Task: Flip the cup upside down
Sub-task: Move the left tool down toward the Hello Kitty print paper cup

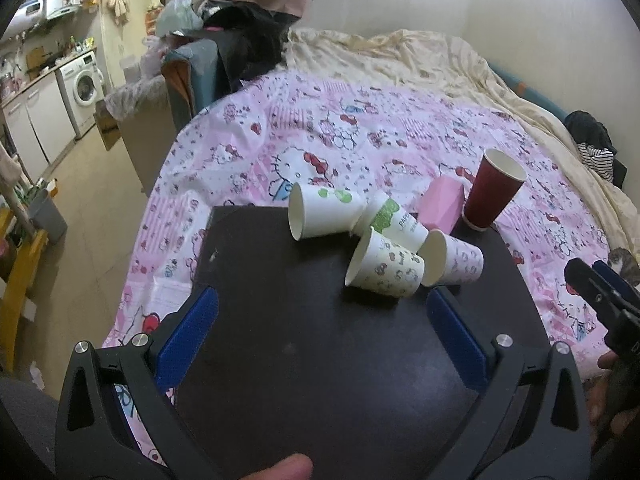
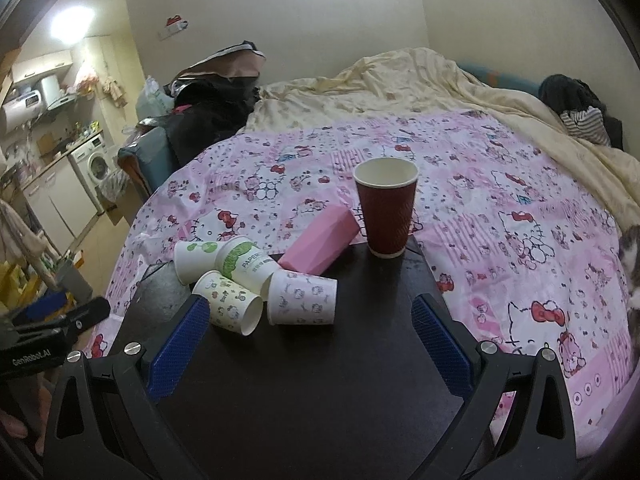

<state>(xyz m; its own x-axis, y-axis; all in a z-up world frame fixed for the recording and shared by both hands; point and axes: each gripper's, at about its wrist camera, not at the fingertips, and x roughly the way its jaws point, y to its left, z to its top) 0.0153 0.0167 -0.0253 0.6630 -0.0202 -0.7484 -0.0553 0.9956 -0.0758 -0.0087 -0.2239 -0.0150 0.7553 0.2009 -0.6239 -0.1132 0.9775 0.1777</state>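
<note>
A dark red paper cup [image 2: 386,208] stands upright, mouth up, at the far right corner of the black table [image 2: 320,380]; it also shows in the left wrist view [image 1: 494,194]. Several small white printed cups [image 2: 256,280] lie on their sides in a cluster left of it, also seen in the left wrist view [image 1: 380,248]. A pink box [image 2: 320,242] lies between them. My left gripper [image 1: 322,306] is open and empty above the table, short of the cluster. My right gripper [image 2: 310,314] is open and empty, short of the red cup.
The table stands on a bed with a pink Hello Kitty sheet [image 2: 500,208] and a cream blanket [image 2: 400,80]. A cat [image 2: 630,264] sits at the right edge. Clothes are piled at the back left [image 1: 240,40]. A kitchen with a washing machine [image 1: 84,88] is on the left.
</note>
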